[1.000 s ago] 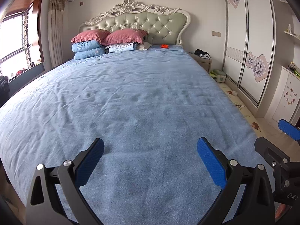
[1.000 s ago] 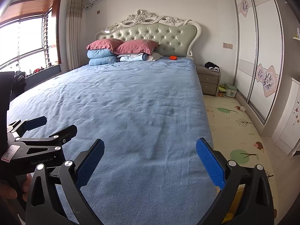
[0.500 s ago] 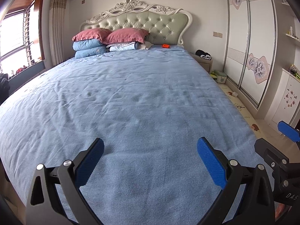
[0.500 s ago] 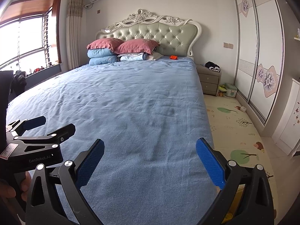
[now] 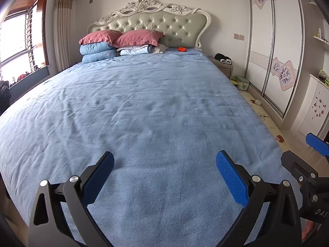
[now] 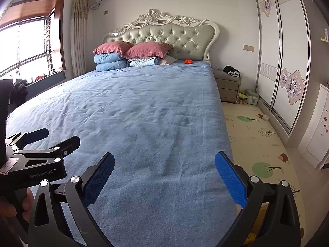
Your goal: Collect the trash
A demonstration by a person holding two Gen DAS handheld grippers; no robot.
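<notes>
Bed [image 5: 156, 107]: orange item [image 5: 182, 49] by headboard, far beyond spread fingers [image 5: 98, 177].

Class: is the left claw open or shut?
Open: the left claw has its blue pads wide apart, only blue bedspread between them.

Left gripper [image 5: 164, 173] and right gripper [image 6: 164, 173] side by side, jaws spread wide, empty.
</notes>
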